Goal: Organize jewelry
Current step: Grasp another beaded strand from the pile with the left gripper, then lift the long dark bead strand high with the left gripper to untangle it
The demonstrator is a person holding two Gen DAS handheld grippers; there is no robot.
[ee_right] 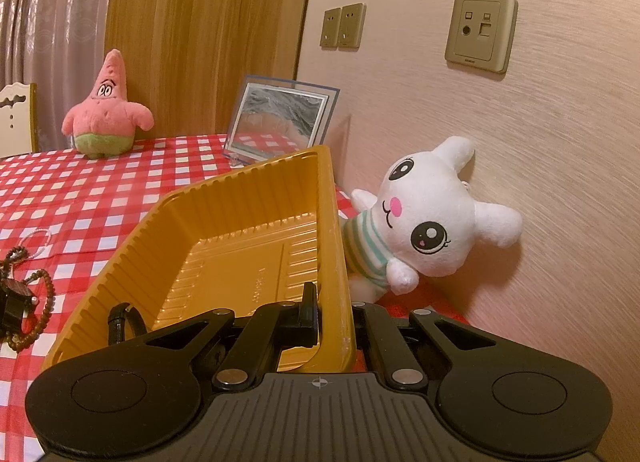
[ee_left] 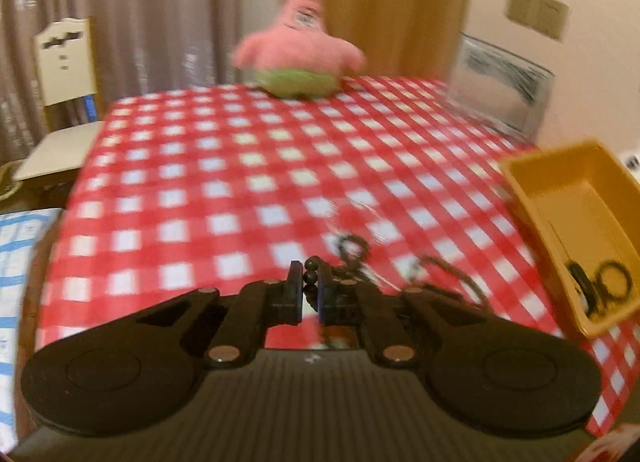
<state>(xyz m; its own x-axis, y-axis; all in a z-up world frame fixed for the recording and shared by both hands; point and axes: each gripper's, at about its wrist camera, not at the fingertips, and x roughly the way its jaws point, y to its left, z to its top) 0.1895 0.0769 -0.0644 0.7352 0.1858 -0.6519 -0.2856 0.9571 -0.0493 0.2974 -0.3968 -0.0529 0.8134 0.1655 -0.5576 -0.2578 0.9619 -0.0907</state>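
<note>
My left gripper [ee_left: 311, 267] is shut on a short string of black beads [ee_left: 309, 282], held just above the red checked cloth. Blurred dark bracelets [ee_left: 354, 248] and a brown bead strand [ee_left: 452, 278] lie on the cloth just beyond and to the right. The yellow ribbed tray [ee_left: 560, 198] stands at the right with black rings [ee_left: 612, 278] in its near end. My right gripper [ee_right: 334, 306] is shut on the tray's [ee_right: 240, 222] near right wall, and the tray tilts up. A black bracelet [ee_right: 120, 318] rests inside. A brown bead strand [ee_right: 46, 302] and a white bead loop [ee_right: 38, 240] lie at the left.
A pink starfish plush [ee_right: 106, 114] sits at the table's far edge. A framed picture [ee_right: 280, 122] leans near the wall. A white bunny plush [ee_right: 424, 214] lies against the wall right of the tray. A pale chair [ee_left: 64, 62] stands off the table's left corner.
</note>
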